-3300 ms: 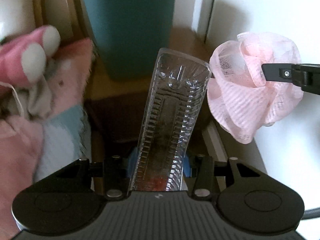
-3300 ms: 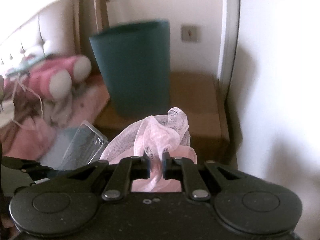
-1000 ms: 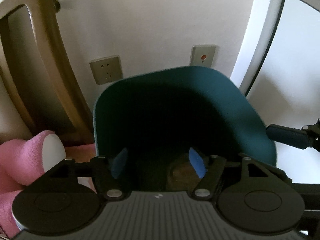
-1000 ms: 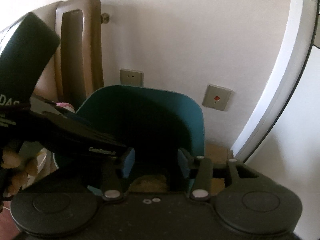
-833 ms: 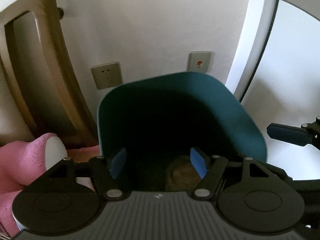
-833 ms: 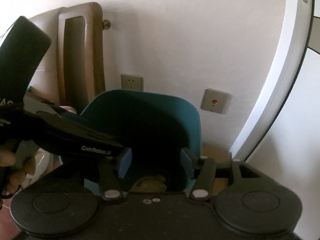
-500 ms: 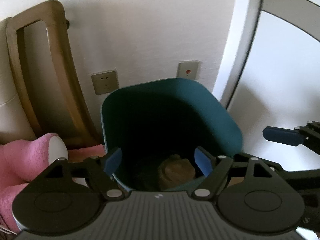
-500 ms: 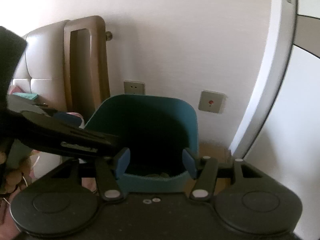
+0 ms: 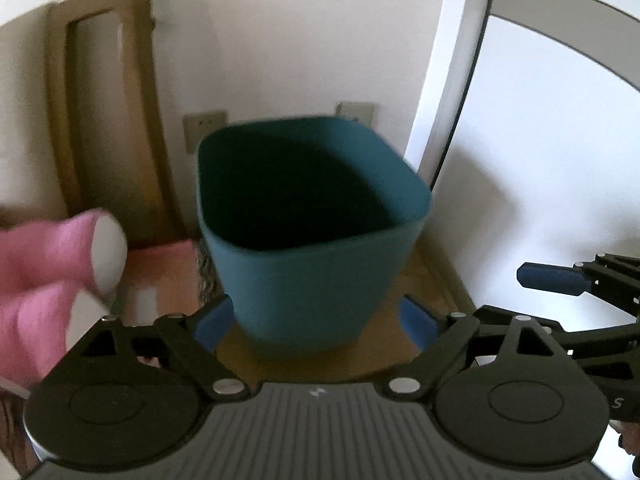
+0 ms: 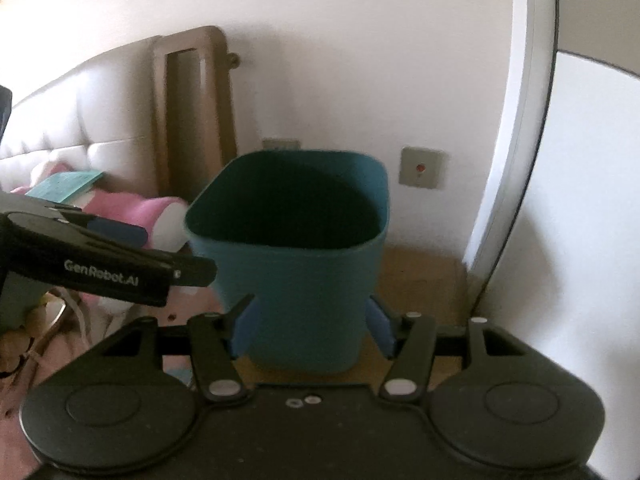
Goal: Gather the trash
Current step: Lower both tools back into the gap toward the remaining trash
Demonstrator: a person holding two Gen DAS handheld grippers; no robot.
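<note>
Right in front of both empty, wide-open grippers, the left gripper and the right gripper, stands the teal bin on the wooden stand, about as near to one as the other, with no trash in view to grab.

soft daylight, motion blur, fisheye bending, bin interior dark

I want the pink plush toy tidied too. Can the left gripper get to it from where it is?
Probably yes. The left gripper is open and holds nothing, and the pink plush toy lies just to its left beside the teal trash bin, with nothing between them.
</note>
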